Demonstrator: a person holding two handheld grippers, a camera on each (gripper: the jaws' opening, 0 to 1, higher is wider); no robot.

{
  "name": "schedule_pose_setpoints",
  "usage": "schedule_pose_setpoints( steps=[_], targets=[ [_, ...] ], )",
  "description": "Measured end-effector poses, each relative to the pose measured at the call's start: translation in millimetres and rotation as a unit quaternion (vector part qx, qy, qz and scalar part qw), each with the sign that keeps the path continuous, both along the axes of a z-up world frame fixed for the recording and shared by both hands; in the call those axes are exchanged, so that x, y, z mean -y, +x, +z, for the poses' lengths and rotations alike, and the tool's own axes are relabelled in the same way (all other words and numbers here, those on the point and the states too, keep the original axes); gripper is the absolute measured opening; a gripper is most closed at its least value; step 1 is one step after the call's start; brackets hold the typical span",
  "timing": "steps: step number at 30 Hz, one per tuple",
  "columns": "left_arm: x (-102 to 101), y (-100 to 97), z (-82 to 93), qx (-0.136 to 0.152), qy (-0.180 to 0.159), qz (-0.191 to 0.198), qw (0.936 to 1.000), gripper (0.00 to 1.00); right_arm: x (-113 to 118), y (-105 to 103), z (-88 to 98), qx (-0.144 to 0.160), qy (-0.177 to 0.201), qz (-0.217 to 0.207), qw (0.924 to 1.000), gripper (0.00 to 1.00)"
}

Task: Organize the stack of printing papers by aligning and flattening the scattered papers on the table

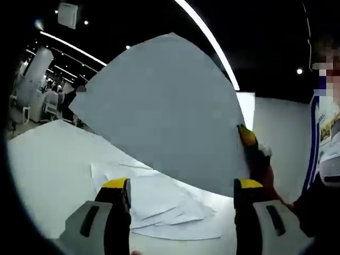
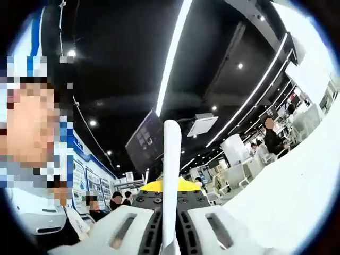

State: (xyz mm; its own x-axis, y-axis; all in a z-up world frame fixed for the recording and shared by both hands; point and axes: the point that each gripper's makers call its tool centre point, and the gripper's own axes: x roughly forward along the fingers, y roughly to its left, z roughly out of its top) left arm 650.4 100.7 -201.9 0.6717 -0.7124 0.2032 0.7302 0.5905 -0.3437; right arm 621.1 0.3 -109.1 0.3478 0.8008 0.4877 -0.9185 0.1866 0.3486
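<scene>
Right tool [image 2: 169, 241] pinching lifted sheet [image 1: 164, 111] edge-on; left tool [image 1: 180, 191] spread above scattered papers [image 1: 159, 207] on table [image 1: 48, 164]. Best lowered flat, corners squared to the pile.

The raised sheet [image 1: 164, 117] is thin matt paper, smooth and faintly bowed. The scattered papers [image 1: 164, 210] lie matt white, slightly creased, on a smooth, matt white desk [image 1: 48, 164]. The left gripper [image 1: 180, 194] looks like matt grey plastic with glossy yellow tips.
</scene>
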Motion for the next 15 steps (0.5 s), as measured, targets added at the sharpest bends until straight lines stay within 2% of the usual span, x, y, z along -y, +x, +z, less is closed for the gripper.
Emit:
schedule_pose_setpoints(
  steps=[4, 8, 10, 11, 15],
  targets=[
    [0.3, 0.2, 12.7, 0.014, -0.062, -0.022, 0.9977, 0.81, 4.0, 10.3, -9.4, -0.014, 0.006, -0.012, 0.9998, 0.0],
    [-3.7, 7.9, 15.5, 0.012, -0.099, -0.021, 0.9948, 0.8, 8.4, 21.4, -22.1, -0.059, 0.03, -0.007, 0.9978, 0.0],
    [-6.7, 9.5, 20.6, 0.017, -0.131, -0.023, 0.991, 0.82, 10.4, 26.4, -28.8, -0.08, 0.049, -0.009, 0.9955, 0.0],
    [-7.9, 10.9, 19.2, 0.011, -0.139, -0.025, 0.9899, 0.83, 10.5, 28.4, -32.5, -0.098, 0.058, -0.003, 0.9935, 0.0],
    [-12.3, 14.9, 14.0, 0.003, -0.154, -0.022, 0.9878, 0.82, 7.7, 31.1, -37.6, -0.111, 0.062, -0.003, 0.9919, 0.0]
  ],
)
